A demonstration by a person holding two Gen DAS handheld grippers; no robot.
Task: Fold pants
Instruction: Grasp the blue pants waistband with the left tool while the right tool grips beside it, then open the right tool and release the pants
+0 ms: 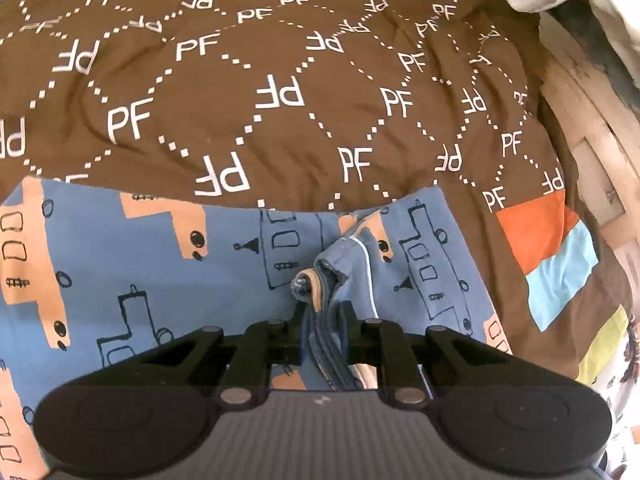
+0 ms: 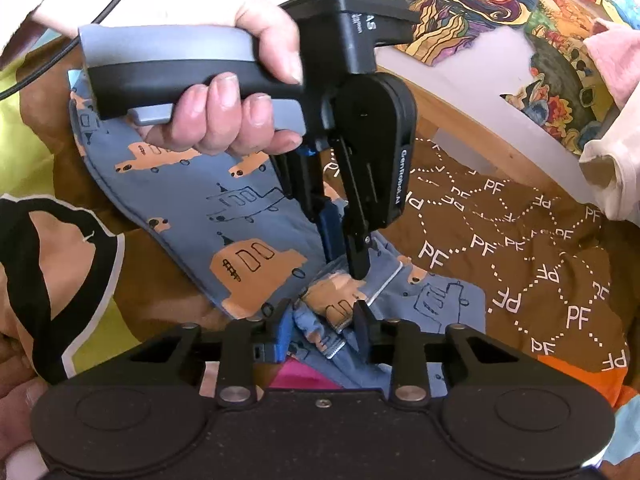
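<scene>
A: How do the left tongs [image 1: 325, 312] stand?

B: Nearly pressed together, pinching a bunched stack of folded edges of the pants [image 1: 160, 264]. The wad of blue cloth rises between the fingers, with a white stitched hem beside it.

A: And the right tongs [image 2: 322, 320]?

B: Spread a little wider, with a gathered fold of the same pants between them; the pads sit against the cloth on both sides. The left tongs come down just beyond, their tips in the same bunch, held by a hand [image 2: 236, 92].

A: Where are the pants?

B: Spread flat on a brown quilt [image 1: 280, 80] printed with white letters, on a bed. Blue, with orange cars and outlined trains.

A: Any containers?

B: None that I can make out.
</scene>
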